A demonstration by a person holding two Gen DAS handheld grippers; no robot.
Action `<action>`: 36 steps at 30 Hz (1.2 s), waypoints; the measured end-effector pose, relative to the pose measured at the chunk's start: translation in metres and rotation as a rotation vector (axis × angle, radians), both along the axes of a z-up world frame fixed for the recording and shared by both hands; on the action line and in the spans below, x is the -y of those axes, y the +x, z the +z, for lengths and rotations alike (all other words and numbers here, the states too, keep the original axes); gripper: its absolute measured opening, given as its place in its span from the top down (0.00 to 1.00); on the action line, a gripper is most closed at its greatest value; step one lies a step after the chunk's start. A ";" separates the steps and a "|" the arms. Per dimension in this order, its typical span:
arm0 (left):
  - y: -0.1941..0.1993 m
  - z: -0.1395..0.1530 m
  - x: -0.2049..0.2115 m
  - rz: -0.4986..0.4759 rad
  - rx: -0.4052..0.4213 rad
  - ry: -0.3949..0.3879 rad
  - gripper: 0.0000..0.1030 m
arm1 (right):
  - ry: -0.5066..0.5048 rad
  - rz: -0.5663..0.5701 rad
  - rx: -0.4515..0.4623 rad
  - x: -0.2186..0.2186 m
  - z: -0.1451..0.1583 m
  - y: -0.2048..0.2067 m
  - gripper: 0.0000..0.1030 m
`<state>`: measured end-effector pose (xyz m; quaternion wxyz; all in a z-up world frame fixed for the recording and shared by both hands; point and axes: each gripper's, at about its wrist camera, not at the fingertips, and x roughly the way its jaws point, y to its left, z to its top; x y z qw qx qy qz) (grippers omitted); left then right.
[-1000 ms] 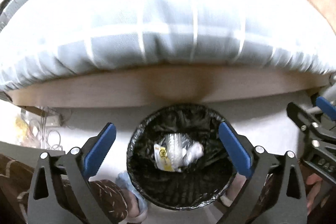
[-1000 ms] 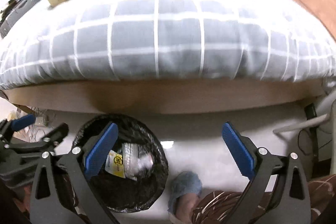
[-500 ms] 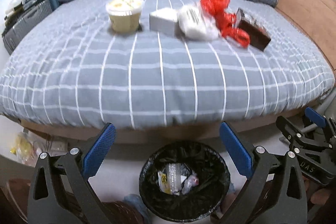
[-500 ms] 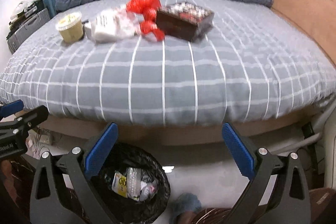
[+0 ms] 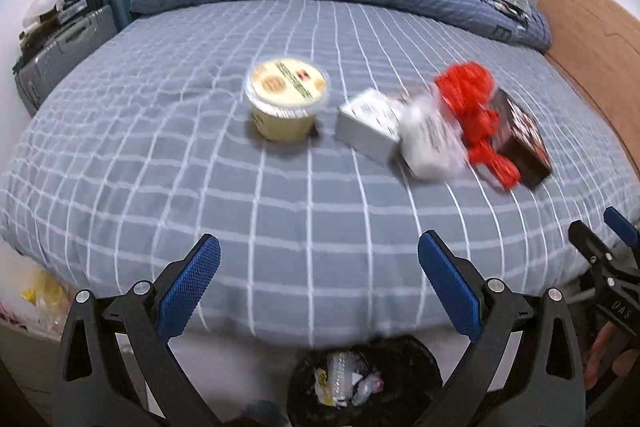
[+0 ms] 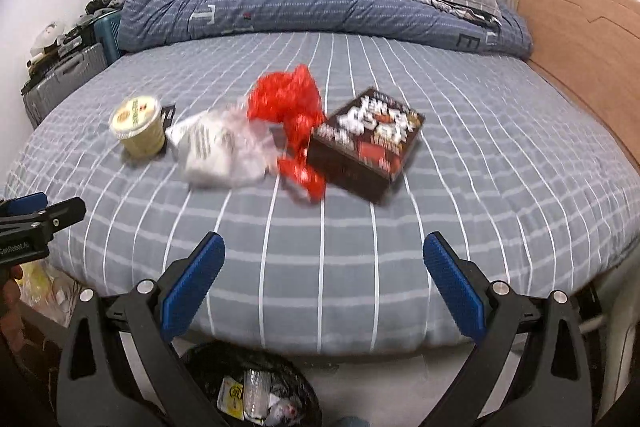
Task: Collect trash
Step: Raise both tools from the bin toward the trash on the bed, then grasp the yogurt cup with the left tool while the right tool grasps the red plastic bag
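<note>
I hold both tools, left tool (image 5: 319, 261) and right tool (image 6: 324, 261), spread apart and empty above the bin (image 6: 208, 363), facing trash beyond it: cup (image 5: 285, 105), box (image 6: 366, 143).

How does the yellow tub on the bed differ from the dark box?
The yellow tub is round, pale and upright with a lid on top; the dark box is flat, rectangular and boldly printed. The tub sits at the left end of the litter, the box at the right. Both rest on the bed.
</note>
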<state>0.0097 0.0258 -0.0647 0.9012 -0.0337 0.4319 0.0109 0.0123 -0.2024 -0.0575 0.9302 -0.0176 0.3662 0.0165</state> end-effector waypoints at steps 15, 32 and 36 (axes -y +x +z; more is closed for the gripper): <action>0.105 -0.011 -0.026 0.004 -0.030 0.047 0.05 | -0.024 0.060 -0.032 -0.022 -0.007 0.137 0.08; 0.166 -0.048 -0.022 0.000 -0.072 0.047 0.16 | -0.051 0.064 -0.159 -0.031 -0.042 0.202 0.44; 0.172 -0.048 -0.024 0.009 -0.065 0.041 0.21 | -0.030 0.093 -0.204 -0.036 -0.049 0.209 0.70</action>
